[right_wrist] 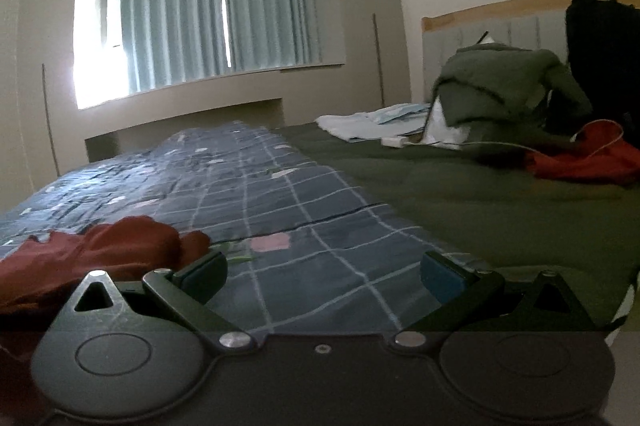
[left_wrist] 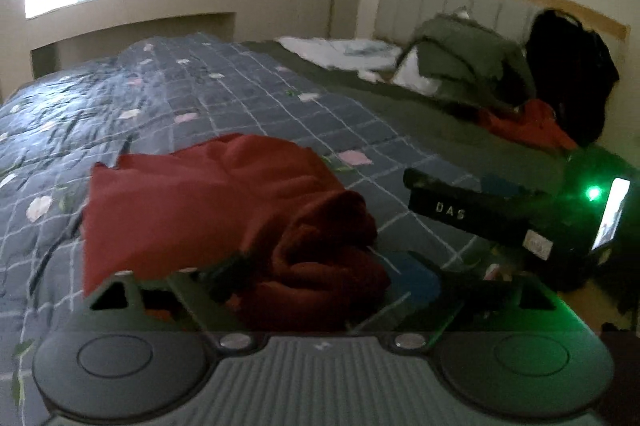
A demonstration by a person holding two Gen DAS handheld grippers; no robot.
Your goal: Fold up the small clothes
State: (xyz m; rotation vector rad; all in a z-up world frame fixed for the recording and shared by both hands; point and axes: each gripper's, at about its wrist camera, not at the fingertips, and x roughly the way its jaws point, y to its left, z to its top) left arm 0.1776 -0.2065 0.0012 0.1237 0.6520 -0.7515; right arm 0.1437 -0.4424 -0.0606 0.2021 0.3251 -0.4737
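Fingers of the left hand-held gripper [left_wrist: 320,286] stand spread around a bunched fold of a dark red garment [left_wrist: 224,209], the cloth filling the gap between them; whether they pinch it cannot be told through the blur. Right hand-held gripper [right_wrist: 324,276] hovers with its blue-padded fingers [right_wrist: 442,280] wide apart and nothing between them, low over a blue checked quilt [right_wrist: 280,193], the red garment just beside its left finger. From the left wrist view, the right hand-held gripper appears at right as a black bar with a green light. The garment lies crumpled on the quilt, which covers the near side of a bed. Farther off, on a dark green blanket [right_wrist: 460,193], rest an orange-red garment [right_wrist: 588,157], a green jacket [right_wrist: 504,81], pale folded cloth [right_wrist: 372,123] and a black bag [right_wrist: 604,53] against the headboard [right_wrist: 488,21]. Pale curtains [right_wrist: 212,5] hang at the window.
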